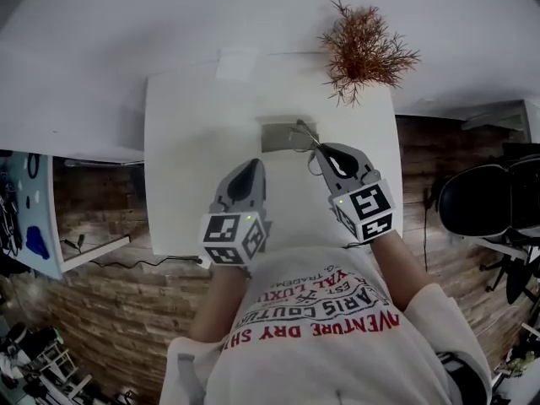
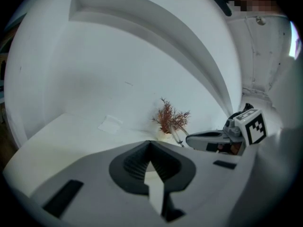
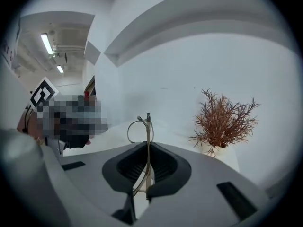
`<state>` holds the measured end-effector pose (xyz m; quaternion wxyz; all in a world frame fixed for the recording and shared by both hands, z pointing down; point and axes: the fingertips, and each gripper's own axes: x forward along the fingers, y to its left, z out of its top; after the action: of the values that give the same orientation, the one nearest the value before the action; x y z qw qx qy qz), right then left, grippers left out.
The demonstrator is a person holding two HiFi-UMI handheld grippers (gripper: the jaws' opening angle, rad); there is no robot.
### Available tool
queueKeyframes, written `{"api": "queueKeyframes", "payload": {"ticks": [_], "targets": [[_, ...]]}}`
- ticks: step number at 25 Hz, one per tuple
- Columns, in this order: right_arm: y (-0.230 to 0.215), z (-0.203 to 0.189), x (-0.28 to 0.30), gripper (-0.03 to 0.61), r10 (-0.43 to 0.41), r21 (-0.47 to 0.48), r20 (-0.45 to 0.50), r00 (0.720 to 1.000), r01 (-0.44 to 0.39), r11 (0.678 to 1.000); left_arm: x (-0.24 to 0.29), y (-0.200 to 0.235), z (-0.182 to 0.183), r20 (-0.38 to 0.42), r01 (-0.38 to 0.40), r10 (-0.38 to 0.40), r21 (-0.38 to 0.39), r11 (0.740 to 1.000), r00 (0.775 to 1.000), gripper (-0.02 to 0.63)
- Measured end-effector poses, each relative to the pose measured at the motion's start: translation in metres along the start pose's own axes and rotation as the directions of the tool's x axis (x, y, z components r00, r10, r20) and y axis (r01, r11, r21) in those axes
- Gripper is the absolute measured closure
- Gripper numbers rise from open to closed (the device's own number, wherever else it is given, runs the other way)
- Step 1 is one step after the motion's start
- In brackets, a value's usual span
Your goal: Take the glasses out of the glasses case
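We pinched the thin glasses (image 3: pixel 148 126) in our right tool (image 3: pixel 147 149), just over the right end of the gray case (image 1: pixel 275 133). They pointed away from us. Our left tool (image 2: pixel 150 149) was closed on nothing, with open white table (image 1: pixel 190 142) around it. A plant (image 1: pixel 364 51) stood near the far right edge.

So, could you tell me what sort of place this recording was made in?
Probably an office or lab-style workroom, indoors: a plain white table, a black office chair beside it on a wood-patterned floor, and strip lights on the ceiling.
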<state>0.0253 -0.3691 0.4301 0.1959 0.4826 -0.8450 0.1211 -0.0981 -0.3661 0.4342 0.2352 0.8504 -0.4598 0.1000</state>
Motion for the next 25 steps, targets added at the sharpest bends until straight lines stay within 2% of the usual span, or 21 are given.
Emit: {"api": "queueKeyframes", "payload": {"ticks": [10, 17, 25], "targets": [[-0.002, 0.014, -0.052, 0.552, -0.063, 0.207, 0.175, 0.983, 0.026, 0.978, -0.018, -0.054, 0.027, 0.111, 0.04, -0.051, 0.105, 0.994, 0.993, 0.612], [-0.008, 0.014, -0.072, 0.552, -0.075, 0.211, 0.21, 0.975, 0.029, 0.977, -0.025, -0.074, 0.031, 0.138, 0.026, -0.047, 0.148, 0.989, 0.989, 0.612], [-0.006, 0.009, -0.08, 0.552, -0.041, 0.176, 0.209, 0.977, 0.004, 0.984, -0.026, -0.083, 0.026, 0.131, 0.01, -0.029, 0.144, 0.989, 0.991, 0.612]]}}
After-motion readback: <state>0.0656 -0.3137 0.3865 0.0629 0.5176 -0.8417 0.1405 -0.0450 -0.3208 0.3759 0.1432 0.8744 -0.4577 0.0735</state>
